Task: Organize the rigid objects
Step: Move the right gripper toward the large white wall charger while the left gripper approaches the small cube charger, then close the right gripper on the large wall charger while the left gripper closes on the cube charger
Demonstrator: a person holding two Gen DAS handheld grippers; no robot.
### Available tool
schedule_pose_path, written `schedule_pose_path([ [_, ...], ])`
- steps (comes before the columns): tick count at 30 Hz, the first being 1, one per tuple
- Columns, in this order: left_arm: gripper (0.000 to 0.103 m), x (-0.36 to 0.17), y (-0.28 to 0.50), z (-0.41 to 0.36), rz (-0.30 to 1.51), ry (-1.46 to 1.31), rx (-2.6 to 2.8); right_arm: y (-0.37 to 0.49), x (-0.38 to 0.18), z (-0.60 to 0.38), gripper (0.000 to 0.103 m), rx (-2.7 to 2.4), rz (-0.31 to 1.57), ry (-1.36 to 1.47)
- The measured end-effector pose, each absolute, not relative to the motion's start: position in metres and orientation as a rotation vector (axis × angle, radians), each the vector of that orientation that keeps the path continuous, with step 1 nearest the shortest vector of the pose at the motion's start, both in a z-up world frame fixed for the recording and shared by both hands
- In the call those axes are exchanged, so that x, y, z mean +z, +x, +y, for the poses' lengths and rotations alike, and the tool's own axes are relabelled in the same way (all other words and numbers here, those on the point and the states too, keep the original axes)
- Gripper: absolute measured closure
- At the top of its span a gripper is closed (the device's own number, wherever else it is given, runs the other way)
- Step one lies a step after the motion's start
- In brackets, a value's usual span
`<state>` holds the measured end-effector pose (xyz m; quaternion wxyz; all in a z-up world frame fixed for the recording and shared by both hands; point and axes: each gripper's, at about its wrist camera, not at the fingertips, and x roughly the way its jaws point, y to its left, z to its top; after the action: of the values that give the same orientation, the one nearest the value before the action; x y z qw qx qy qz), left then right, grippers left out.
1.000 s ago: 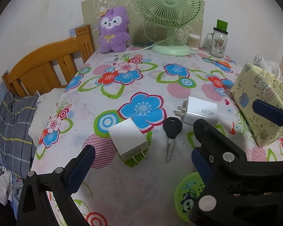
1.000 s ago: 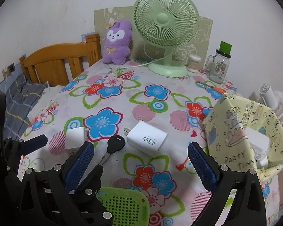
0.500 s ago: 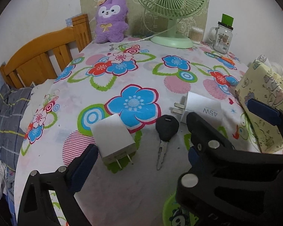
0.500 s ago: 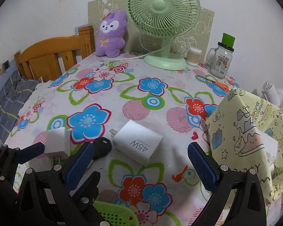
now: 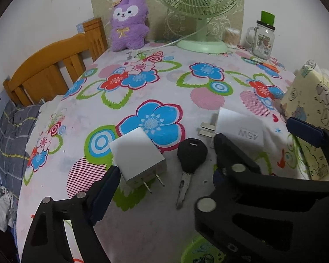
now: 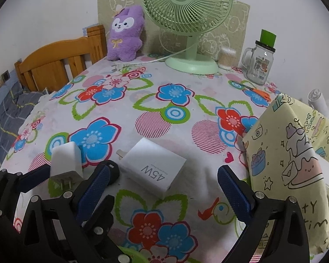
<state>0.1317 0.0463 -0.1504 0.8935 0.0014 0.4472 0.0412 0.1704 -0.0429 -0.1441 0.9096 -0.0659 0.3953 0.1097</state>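
Left hand-held gripper (image 5: pixel 166 188) pitched steeply down over the near edge of the worktop (image 5: pixel 208 100), jaws closing but not yet pressing on anything — small white charger (image 5: pixel 138 157) just at the tip of the left finger (image 5: pixel 105 188), black-headed key (image 5: pixel 189 164) also within the span. Right finger of that tool blocked from view by the other tool's dark frame crossing at 4 o'clock. Right hand-held gripper (image 6: pixel 162 186) likewise tilted down, blue pads wide apart, nothing gripped; larger white charger marked 45W (image 6: pixel 153 171) lying just beyond and between the fingertips.

Small charger lying flat, long axis running 11 to 5 o'clock in the left view, two metal prongs pointing toward the camera at 5. Key just right of it, apart, head at 12 and blade pointing to 6, nearly straight toward the lens. 45W charger at 2 o'clock from the key, prongs facing 9 o'clock in the left view; in the right view, long axis from 10 to 4 with prongs at the 10 end.

Yellow patterned box (image 6: pixel 296 164) at 3 o'clock on the worktop's right edge. Farther out at 12 — green desk fan (image 6: pixel 186 11), purple plush toy (image 6: pixel 125 32) to its left, glass mug jar (image 6: pixel 258 63) to its right. Wooden bed frame (image 5: pixel 52 70) at 10 o'clock.
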Motion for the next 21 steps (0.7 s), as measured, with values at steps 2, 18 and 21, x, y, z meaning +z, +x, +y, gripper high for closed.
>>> schedule_pose_path([
  [2,0.018,-0.153,0.134,0.047,0.934,-0.002,0.088,0.173,-0.146,-0.043,0.004,0.225,0.817,-0.135],
  [18,0.011,-0.156,0.149,0.056,0.923,-0.018,0.096,0.197,-0.164,-0.041,0.017,0.29,0.904,-0.034],
  [21,0.01,-0.156,0.15,0.056,0.925,-0.022,0.091,0.199,-0.165,-0.039,0.022,0.296,0.905,-0.034],
])
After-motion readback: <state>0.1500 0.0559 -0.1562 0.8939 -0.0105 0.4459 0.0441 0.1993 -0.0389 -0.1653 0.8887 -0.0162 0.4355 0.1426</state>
